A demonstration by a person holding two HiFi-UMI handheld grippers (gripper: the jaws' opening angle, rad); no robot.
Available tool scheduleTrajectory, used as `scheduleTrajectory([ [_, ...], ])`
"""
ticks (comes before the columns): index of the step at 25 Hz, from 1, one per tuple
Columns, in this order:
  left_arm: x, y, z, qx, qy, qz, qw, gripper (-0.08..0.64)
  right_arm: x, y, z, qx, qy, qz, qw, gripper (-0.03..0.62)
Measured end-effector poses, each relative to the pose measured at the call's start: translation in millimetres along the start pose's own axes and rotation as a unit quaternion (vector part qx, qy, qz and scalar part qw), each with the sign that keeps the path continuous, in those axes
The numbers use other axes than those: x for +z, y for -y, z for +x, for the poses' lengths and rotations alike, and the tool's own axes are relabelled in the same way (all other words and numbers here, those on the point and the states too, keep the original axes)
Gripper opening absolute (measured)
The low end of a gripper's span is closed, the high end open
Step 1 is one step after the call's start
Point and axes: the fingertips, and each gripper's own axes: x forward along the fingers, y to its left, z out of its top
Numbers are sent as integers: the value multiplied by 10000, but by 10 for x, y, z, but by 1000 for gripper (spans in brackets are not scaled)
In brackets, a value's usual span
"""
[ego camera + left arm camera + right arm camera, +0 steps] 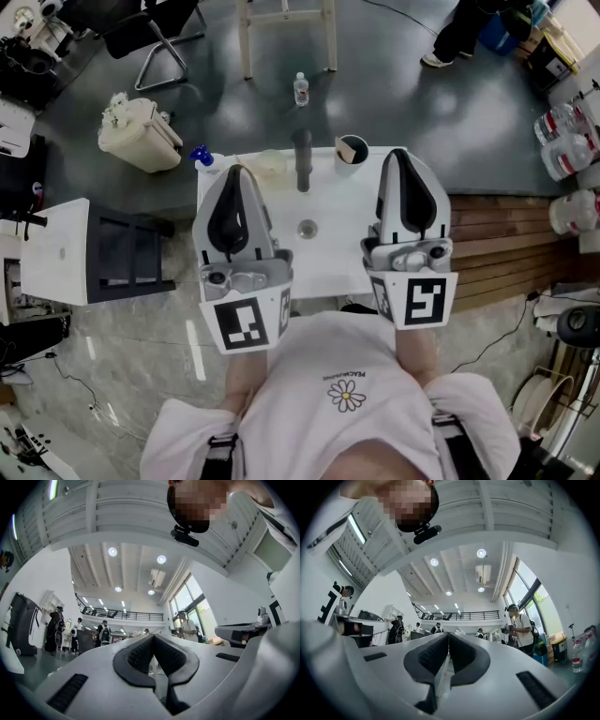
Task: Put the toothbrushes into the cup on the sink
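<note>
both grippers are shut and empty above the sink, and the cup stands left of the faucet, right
Not quite: the head view shows the cup right of the faucet. Both the left gripper and right gripper are shut and empty above the sink.

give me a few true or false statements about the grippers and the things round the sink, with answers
1. The left gripper and the right gripper both have their jaws together with nothing between them. True.
2. The cup stands left of the faucet. False: it stands right of the faucet, at the back of the sink.
3. The right gripper holds a toothbrush. False: its jaws are shut on nothing.
4. A clear bottle stands on the floor beyond the sink. True.
</note>
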Motion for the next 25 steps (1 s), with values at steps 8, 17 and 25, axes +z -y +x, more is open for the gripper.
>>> scheduleTrajectory([
  [8,-5,-17,-15,-28,-2,67,10000,15,-292,-31,-163,-82,-493,342,9982,12],
  [17,-20,-37,-36,12,-20,55,10000,15,-269,-38,-147,-50,-454,329,9984,12],
  [25,-54,-46,-39,51,-70,72,9999,15,-309,-16,-128,-34,-500,319,9982,12],
])
